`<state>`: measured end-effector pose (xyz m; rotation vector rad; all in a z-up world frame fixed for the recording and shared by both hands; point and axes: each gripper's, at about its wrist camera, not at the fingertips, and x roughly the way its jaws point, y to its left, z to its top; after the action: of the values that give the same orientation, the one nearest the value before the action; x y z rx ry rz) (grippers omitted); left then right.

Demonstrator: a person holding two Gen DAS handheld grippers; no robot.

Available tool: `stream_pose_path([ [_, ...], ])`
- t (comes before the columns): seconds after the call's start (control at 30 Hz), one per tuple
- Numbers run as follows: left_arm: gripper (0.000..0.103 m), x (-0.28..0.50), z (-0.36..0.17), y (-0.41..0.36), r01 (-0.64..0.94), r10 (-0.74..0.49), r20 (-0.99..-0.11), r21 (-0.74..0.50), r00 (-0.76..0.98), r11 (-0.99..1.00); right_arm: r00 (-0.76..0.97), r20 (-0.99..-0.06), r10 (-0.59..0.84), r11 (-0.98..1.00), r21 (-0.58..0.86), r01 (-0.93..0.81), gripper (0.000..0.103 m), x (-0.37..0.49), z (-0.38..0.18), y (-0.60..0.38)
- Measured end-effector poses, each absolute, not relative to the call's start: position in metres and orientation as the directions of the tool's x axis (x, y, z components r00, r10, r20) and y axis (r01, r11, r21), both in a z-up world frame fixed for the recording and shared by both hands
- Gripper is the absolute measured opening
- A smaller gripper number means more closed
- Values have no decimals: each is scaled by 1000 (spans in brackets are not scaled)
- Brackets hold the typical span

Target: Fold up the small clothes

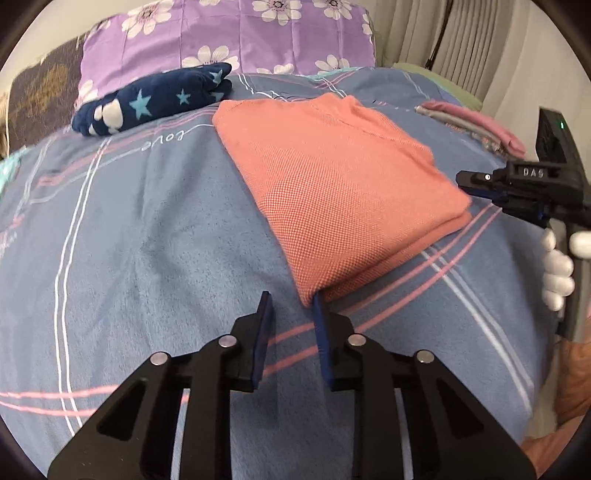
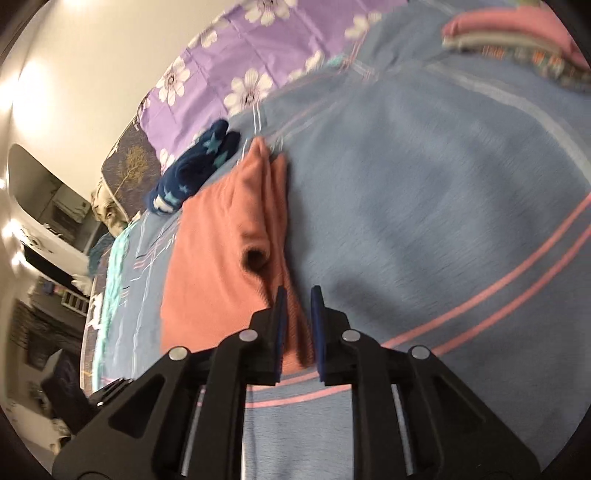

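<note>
A folded salmon-pink garment [image 1: 340, 177] lies flat on the blue blanket [image 1: 147, 240]. My left gripper [image 1: 291, 302] is open and empty, its right finger touching the garment's near corner. In the right wrist view the same garment [image 2: 218, 251] lies to the left, with its folded edge running between the fingers of my right gripper [image 2: 298, 295]. The jaws stand slightly apart around that edge, not pressed on it. The right gripper also shows in the left wrist view [image 1: 480, 184], at the garment's right edge.
A navy star-print garment [image 1: 155, 98] lies folded at the back left, before a purple flowered pillow [image 1: 229, 33]. A stack of folded pink and grey clothes [image 1: 476, 123] sits at the back right. Curtains [image 1: 461, 40] hang behind the bed.
</note>
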<state>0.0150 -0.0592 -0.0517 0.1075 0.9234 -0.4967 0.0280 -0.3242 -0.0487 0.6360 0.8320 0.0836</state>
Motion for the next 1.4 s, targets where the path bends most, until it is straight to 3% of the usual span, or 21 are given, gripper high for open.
stream_pose_path([
  [0.07, 15, 12, -41, -56, 460, -396, -769, -151, 502, 875, 700, -656, 283, 831, 532, 162, 19, 24, -39, -325],
  [0.23, 15, 23, -8, -64, 509, -477, -693, -182, 540, 842, 732, -615, 292, 886, 463, 36, 20, 32, -22, -299],
  [0.3, 15, 39, -18, -72, 506, -479, -708, -198, 518, 840, 731, -610, 306, 895, 446, -2, 20, 37, -23, -287],
  [0.43, 15, 57, -64, -81, 462, -448, -788, -238, 422, 854, 676, -684, 273, 920, 391, 24, 20, 47, -46, -278],
  [0.53, 18, 45, -69, -83, 491, -440, -772, -192, 459, 850, 639, -733, 234, 929, 362, 76, 15, 46, -70, -287],
  [0.57, 19, 44, -68, -84, 498, -433, -774, -178, 463, 849, 635, -744, 208, 935, 342, 95, 21, 44, -74, -290],
  [0.67, 21, 41, -64, -87, 517, -419, -778, -143, 469, 844, 632, -732, 254, 912, 400, 96, 21, 39, -74, -300],
  [0.77, 21, 43, -55, -84, 512, -441, -774, -179, 454, 840, 663, -715, 220, 926, 367, 89, 26, 35, -57, -298],
  [0.93, 22, 47, -30, -91, 560, -513, -717, -205, 472, 802, 723, -643, 253, 938, 345, -21, 25, 46, -19, -279],
  [1.03, 22, 56, -36, -104, 571, -504, -733, -193, 457, 798, 727, -619, 296, 939, 327, -104, 22, 61, -13, -265],
  [1.13, 22, 64, -67, -111, 549, -462, -791, -195, 402, 812, 669, -697, 257, 954, 294, -60, 22, 82, -38, -258],
  [1.2, 23, 61, -69, -106, 554, -489, -769, -216, 411, 804, 629, -746, 217, 965, 263, -21, 12, 86, -63, -260],
  [1.33, 28, 64, -66, -99, 553, -525, -763, -269, 378, 789, 650, -718, 247, 958, 282, -52, 12, 75, -58, -261],
  [1.4, 29, 67, -60, -97, 539, -534, -759, -291, 373, 790, 655, -704, 273, 949, 310, -63, 19, 72, -47, -265],
])
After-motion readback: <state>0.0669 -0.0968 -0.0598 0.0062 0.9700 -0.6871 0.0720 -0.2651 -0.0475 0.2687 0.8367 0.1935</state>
